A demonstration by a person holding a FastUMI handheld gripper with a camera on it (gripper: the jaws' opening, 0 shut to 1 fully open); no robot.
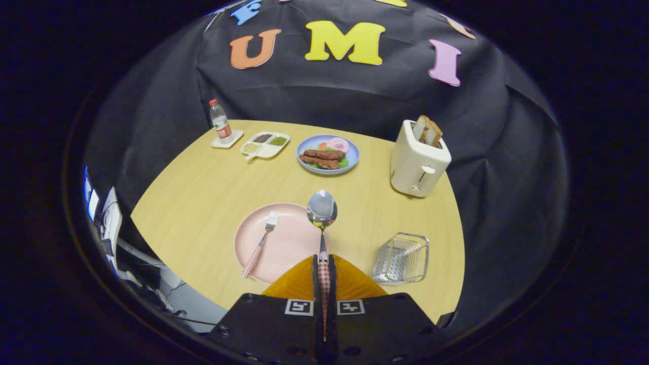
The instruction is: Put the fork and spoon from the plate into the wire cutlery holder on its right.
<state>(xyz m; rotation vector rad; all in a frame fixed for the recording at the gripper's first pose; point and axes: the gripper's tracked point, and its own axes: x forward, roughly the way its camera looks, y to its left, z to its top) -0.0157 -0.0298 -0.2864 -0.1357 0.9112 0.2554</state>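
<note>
- Gripper (324, 276): fingers pressed together on the spoon (322, 210) handle, clamped from both sides; checked handle runs back betw. them, bowl sticks out ahead and up
- Spoon looks lifted off the plate (284, 243), hangs over its right rim – held by the handle end so the bowl leads; likely suits dropping it into the holder, but may need tipping first
- Fork (259, 244) lies on the plate, left of the fingers, tines pointing away, handle end reaching the near rim – not yet taken
- Wire cutlery holder (402, 257) sits on the counter (203, 203) right of the plate, apart from it, just right of the fingers; looks empty, open top
- Judgement: spoon half of job under way, fork to follow
- Around, further back: toaster (419, 158) w/ bread beyond the holder, blue dish of food (328, 153) straight ahead, divided tray (265, 144) and bottle (220, 121) at far left
- In the way: nothing betw. spoon and holder; toaster well behind the path. Risk = long spoon catching the wire rim, or slipping in a thin pinch grip
</note>
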